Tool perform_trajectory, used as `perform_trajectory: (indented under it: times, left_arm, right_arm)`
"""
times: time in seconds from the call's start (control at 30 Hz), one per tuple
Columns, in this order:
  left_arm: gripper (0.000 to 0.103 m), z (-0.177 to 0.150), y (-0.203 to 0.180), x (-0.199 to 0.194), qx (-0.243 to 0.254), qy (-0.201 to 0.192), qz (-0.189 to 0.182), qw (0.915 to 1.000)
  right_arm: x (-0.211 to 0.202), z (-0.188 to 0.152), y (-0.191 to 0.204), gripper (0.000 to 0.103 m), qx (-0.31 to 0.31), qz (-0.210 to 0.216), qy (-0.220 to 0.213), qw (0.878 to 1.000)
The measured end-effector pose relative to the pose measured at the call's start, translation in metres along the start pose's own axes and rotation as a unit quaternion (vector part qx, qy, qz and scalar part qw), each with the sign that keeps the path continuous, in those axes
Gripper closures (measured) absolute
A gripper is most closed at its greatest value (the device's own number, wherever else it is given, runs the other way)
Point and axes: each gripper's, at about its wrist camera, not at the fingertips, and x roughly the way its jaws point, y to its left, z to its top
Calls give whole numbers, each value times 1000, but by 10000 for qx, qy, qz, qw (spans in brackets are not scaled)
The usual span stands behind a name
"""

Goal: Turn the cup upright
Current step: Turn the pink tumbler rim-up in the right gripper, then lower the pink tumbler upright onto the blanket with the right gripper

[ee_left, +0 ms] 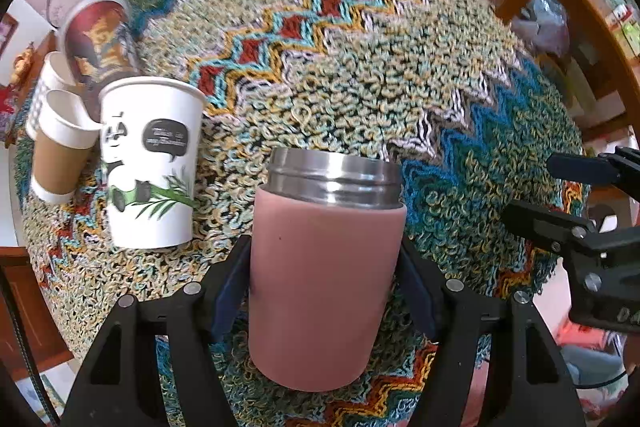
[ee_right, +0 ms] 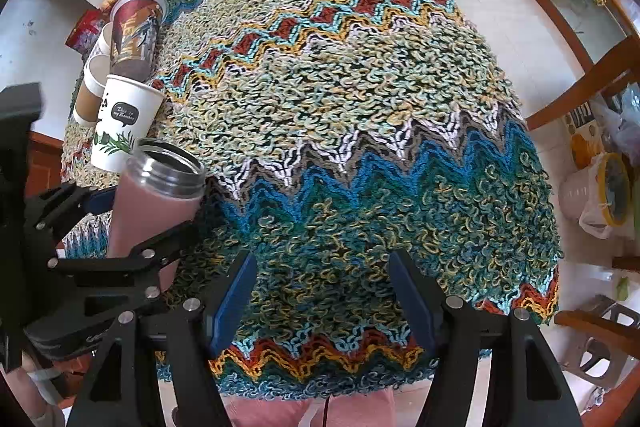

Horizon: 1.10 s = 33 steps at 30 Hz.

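Note:
A pink cup with a steel threaded rim stands upright, mouth up, between the fingers of my left gripper, which is shut on its body. It rests at or just above the knitted cloth. In the right wrist view the same cup shows at the left, held by the left gripper. My right gripper is open and empty over the cloth's near part; it also shows at the right edge of the left wrist view.
Several paper cups stand at the cloth's far left: a white panda cup, a brown-sleeved cup, a red printed cup lying tilted. Wooden chairs and buckets stand on the floor to the right.

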Motion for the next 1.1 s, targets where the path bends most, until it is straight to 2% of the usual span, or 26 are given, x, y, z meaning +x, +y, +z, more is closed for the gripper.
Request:
perform_trajectory:
  times: [0.3, 0.53, 0.67, 0.8, 0.97, 1.1]
  left_arm:
    - [32, -19, 9, -24, -630, -759, 119, 9951]
    - [32, -34, 25, -31, -1235, -1194, 294, 9847]
    - [32, -48, 29, -39, -1522, -1530, 427, 9755]
    - [32, -65, 37, -44, -1922, -1844, 539, 9624]
    - [32, -84, 38, -43, -2176, -2178, 682, 9490]
    - [32, -93, 41, -36, -2356, -2372, 649, 9402]
  right_arm:
    - [2, -1, 3, 34, -20, 145, -28, 9999]
    - [-3, -2, 23, 35, -312, 184, -411, 9985]
    - [-5, -6, 36, 37, -511, 119, -750, 9958]
    - [-5, -11, 51, 38, -734, -21, -1130, 9909]
    - [-4, -20, 65, 38, -994, -172, -1533, 9830]
    - [0, -25, 71, 38, -1062, -182, -1625, 9808]
